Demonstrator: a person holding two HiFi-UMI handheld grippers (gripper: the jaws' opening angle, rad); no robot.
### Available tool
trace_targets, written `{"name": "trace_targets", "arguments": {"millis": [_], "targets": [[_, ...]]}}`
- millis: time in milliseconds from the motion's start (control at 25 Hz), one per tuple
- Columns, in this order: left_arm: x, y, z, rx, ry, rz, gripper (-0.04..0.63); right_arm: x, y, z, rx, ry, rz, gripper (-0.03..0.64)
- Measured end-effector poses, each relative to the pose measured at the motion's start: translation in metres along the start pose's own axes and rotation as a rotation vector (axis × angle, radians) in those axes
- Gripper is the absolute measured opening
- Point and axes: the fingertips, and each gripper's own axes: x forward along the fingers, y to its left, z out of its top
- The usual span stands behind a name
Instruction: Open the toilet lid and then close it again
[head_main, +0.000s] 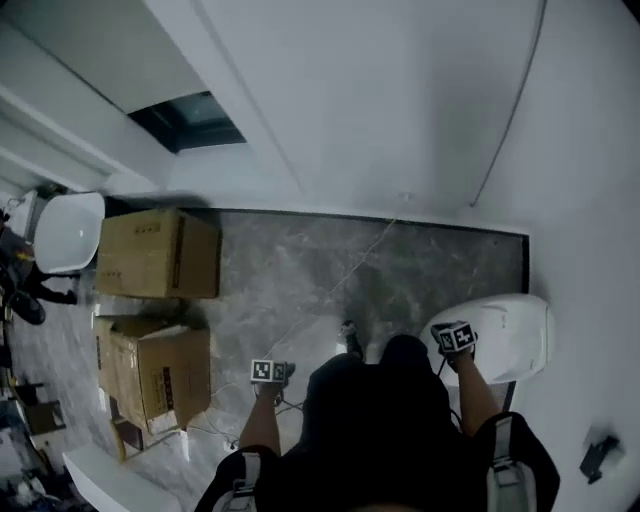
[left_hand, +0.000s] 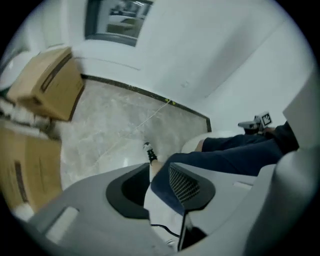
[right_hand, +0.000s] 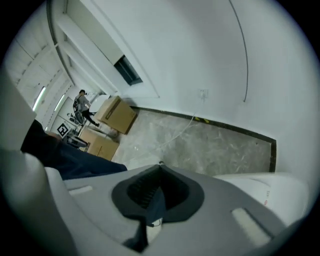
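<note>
Both grippers empty, toilet lid down at the floor's right edge

The right gripper (right_hand: 159, 192), jaws together on nothing, hangs over the left end of the white toilet lid (head_main: 505, 335). The lid lies flat and closed on the toilet against the right wall. The left gripper (left_hand: 158, 187), jaws apart and empty, is well apart from it over the grey floor (head_main: 300, 270). The lid looks smooth, glossy and rounded, with no handle that I can see. Closed jaws would likely skid off its rim rather than hook under it, and a lid released half-raised could slam down.

Dim, even light; fisheye edges; slight blur.
</note>
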Motion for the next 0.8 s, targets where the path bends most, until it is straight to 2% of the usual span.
{"name": "trace_targets", "arguments": {"millis": [80, 160, 280, 360, 440, 520, 680, 800], "targets": [[-0.004, 0.003, 0.078, 0.18, 0.062, 0.031, 0.124, 0.006, 0.0, 0.02, 0.035, -0.062, 0.004, 0.003], [0.001, -0.024, 0.155, 0.316, 0.071, 0.006, 0.124, 0.005, -0.009, 0.017, 0.088, -0.061, -0.024, 0.003], [0.024, -0.083, 0.257, 0.551, 0.071, -0.038, 0.124, 0.008, -0.027, -0.016, 0.251, -0.021, -0.061, 0.003], [0.042, -0.137, 0.312, 0.716, 0.049, -0.065, 0.121, 0.011, -0.043, -0.049, 0.377, 0.015, -0.084, 0.003], [0.058, -0.208, 0.352, 0.846, 0.033, -0.139, 0.11, 0.007, -0.058, -0.08, 0.505, 0.041, -0.1, 0.003], [0.081, -0.274, 0.382, 0.979, 0.057, -0.225, 0.101, -0.002, -0.073, -0.09, 0.619, 0.021, -0.121, 0.003], [0.135, -0.383, 0.429, 1.261, 0.174, -0.338, 0.094, -0.016, -0.109, -0.063, 0.753, -0.151, -0.197, 0.003], [0.163, -0.463, 0.438, 1.436, 0.287, -0.427, 0.094, -0.046, -0.126, -0.047, 0.87, -0.289, -0.298, 0.003]]}}
